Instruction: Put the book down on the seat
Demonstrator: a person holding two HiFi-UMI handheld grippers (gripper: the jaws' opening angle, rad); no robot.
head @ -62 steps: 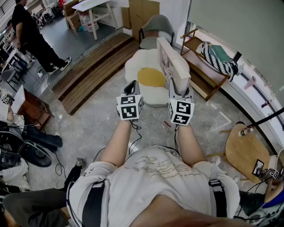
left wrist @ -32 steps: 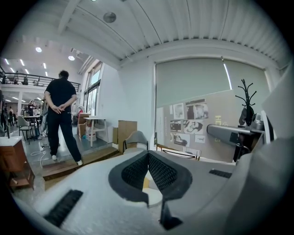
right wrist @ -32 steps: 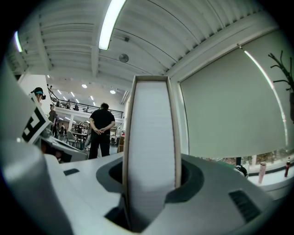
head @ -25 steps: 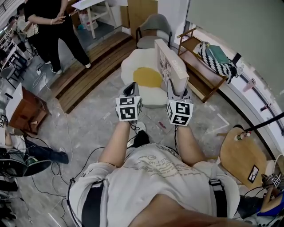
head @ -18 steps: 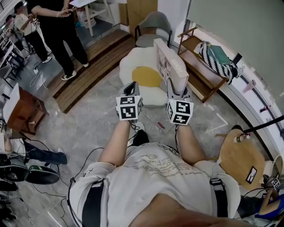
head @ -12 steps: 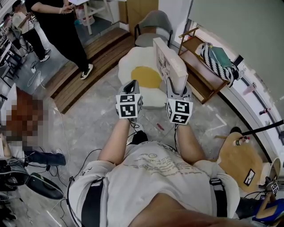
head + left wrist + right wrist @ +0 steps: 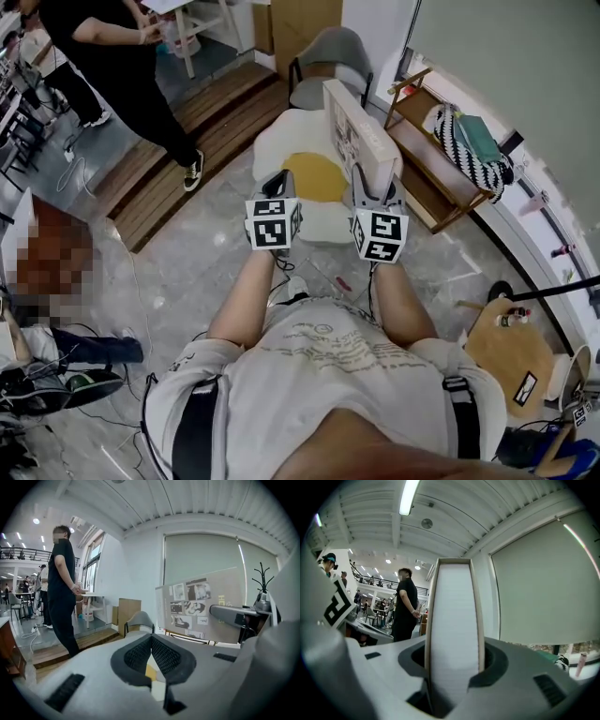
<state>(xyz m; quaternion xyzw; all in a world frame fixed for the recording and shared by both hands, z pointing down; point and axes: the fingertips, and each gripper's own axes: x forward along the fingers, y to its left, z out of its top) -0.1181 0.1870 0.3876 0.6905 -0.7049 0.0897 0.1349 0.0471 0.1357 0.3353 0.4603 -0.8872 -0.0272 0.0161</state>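
In the head view my right gripper (image 7: 373,190) is shut on the lower edge of a large pale book (image 7: 359,136), which stands upright on its edge above the right side of the seat. The seat (image 7: 278,142) is a low white egg-shaped cushion with a yellow centre, on the floor just ahead. The right gripper view shows the book's white page edge (image 7: 454,630) clamped between both jaws. My left gripper (image 7: 278,184) hovers over the seat's near edge; its mesh pads (image 7: 161,656) meet at the tips with nothing between them. The book's picture cover (image 7: 192,604) shows at its right.
A grey chair (image 7: 328,66) stands behind the seat. A wooden rack (image 7: 427,159) with a striped bag (image 7: 466,136) is at the right. Wooden steps (image 7: 192,141) run along the left, where a person in black (image 7: 117,70) stands. A round wooden stool (image 7: 511,347) and floor cables (image 7: 122,281) lie near me.
The person in black has walked across the steps toward the seat's left. Both grippers and the upright book hold their places before me.
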